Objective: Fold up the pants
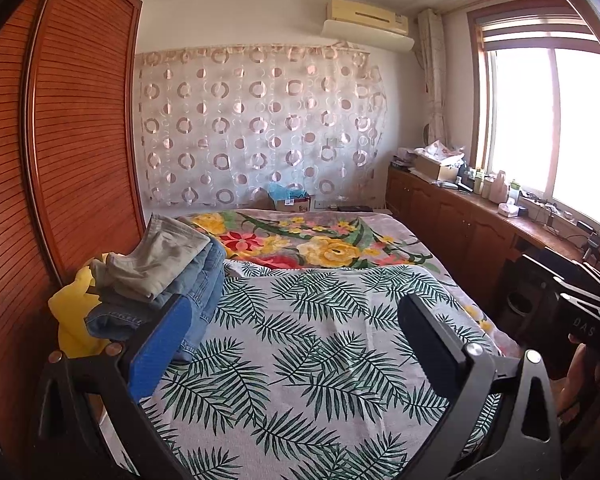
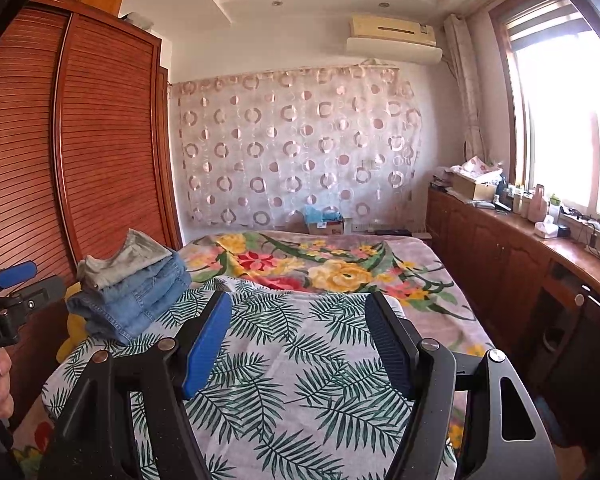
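Observation:
A stack of folded pants (image 1: 164,280) (image 2: 136,284), grey pair on top of several blue jeans, sits at the left edge of the bed on the leaf-print sheet (image 1: 300,352) (image 2: 300,360). My left gripper (image 1: 296,312) hovers open above the sheet, its blue pad just right of the stack, nothing between its fingers. My right gripper (image 2: 300,316) is also open over the sheet, empty, further right of the stack. In the right wrist view the left gripper's body (image 2: 4,312) shows at the left edge with a hand below it.
A yellow cloth (image 1: 72,312) lies under the stack. A floral blanket (image 1: 320,240) covers the far half of the bed. A louvred wooden wardrobe (image 1: 80,140) stands at the left; low wooden cabinets (image 1: 460,224) with clutter run along the right under the window.

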`<state>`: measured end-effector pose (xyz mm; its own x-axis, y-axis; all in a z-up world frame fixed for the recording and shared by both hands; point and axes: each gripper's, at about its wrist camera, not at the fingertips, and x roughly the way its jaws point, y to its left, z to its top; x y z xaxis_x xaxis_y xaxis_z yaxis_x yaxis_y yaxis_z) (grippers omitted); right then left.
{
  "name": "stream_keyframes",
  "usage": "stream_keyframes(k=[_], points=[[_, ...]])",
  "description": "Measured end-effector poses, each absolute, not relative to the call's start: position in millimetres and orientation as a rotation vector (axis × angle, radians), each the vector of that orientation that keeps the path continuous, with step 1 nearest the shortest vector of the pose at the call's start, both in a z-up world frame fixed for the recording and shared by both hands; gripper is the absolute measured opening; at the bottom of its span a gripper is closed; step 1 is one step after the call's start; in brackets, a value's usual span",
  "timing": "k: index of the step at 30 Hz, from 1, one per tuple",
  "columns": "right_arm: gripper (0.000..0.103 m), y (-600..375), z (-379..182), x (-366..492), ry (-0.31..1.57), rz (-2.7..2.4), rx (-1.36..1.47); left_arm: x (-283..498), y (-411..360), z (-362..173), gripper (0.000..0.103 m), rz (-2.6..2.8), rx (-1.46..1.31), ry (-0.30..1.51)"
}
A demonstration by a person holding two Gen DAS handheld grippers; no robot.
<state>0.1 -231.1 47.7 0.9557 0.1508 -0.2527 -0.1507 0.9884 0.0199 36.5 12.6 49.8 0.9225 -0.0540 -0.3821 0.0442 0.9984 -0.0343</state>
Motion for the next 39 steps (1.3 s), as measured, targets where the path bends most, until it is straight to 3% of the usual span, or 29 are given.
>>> stream_keyframes(k=[39], points=[[0.071, -235.8, 44.7, -1.8, 0.252, 0.151, -0.006, 35.2, 15.7, 43.9, 0.103, -0.045, -0.02, 0.4]])
